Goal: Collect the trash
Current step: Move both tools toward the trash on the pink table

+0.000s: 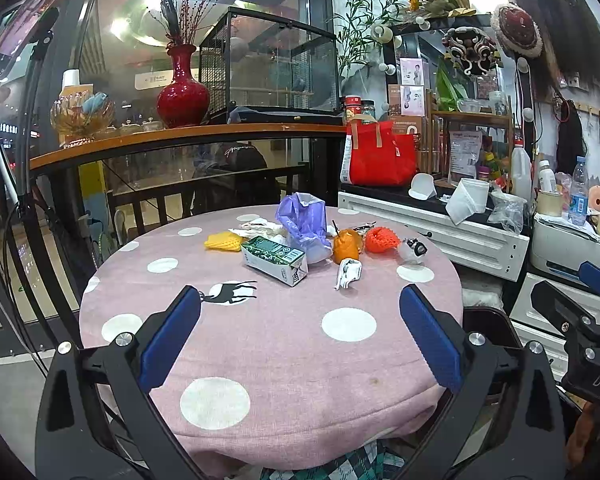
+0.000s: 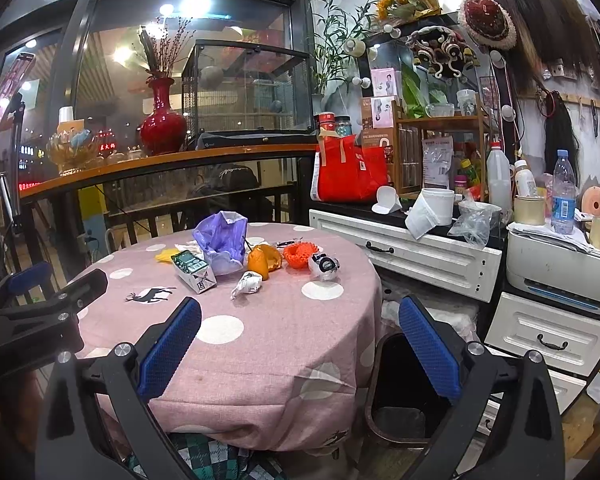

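Observation:
Trash lies in a cluster at the far side of a round pink polka-dot table (image 1: 268, 344): a green-and-white carton (image 1: 274, 260), a purple plastic bag (image 1: 304, 220), an orange pouch (image 1: 346, 246), an orange-red foam net (image 1: 380, 239), a yellow foam net (image 1: 222, 241), a crumpled white wrapper (image 1: 348, 274) and a small clear cup (image 1: 412, 249). The right wrist view shows the same carton (image 2: 194, 272), bag (image 2: 222, 240) and wrapper (image 2: 247, 283). My left gripper (image 1: 300, 304) is open and empty above the near table half. My right gripper (image 2: 300, 312) is open and empty at the table's right edge.
A dark bin (image 2: 404, 396) stands on the floor right of the table. White drawers (image 2: 412, 256) and a printer (image 2: 560, 272) crowd the right side. A counter with a red vase (image 1: 183, 92) and a railing run behind the table.

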A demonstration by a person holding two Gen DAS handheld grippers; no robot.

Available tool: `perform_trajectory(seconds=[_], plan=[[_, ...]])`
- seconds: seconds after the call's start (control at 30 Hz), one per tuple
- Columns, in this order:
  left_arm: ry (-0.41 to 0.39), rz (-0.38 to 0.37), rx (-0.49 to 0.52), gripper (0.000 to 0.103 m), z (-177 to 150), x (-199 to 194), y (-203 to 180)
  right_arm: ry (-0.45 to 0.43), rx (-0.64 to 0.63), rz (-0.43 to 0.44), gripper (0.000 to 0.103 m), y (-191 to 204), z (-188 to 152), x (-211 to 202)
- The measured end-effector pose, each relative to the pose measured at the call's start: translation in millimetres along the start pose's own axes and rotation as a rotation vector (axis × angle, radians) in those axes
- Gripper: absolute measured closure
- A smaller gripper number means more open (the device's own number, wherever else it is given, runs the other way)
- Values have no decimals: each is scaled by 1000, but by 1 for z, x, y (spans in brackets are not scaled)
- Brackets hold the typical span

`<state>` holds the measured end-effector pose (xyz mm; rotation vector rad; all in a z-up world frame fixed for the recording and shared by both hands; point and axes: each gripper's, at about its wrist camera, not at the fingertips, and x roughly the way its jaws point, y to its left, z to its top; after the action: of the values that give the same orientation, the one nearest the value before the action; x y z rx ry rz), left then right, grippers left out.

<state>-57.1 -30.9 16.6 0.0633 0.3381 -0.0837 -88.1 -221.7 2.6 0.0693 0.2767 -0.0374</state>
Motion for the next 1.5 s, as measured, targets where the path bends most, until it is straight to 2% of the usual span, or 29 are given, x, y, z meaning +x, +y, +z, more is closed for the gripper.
perform_trajectory(seconds=[0.97, 1.17, 1.27, 1.4, 1.5], plan=[[16, -10, -9, 5, -11, 7, 9, -1, 0, 0, 6, 0, -1, 1], [23, -10, -12, 5, -13, 8, 10, 38, -6, 4, 6, 9, -9, 4], [28, -10, -12, 5, -14, 9, 10, 9, -8, 5, 6, 10, -10, 3], [35, -11, -12, 5, -15, 10, 11, 49, -5, 5, 6, 10, -11, 5], [41, -11, -12, 5, -16, 11, 12, 130, -11, 0, 6, 8, -8, 8]])
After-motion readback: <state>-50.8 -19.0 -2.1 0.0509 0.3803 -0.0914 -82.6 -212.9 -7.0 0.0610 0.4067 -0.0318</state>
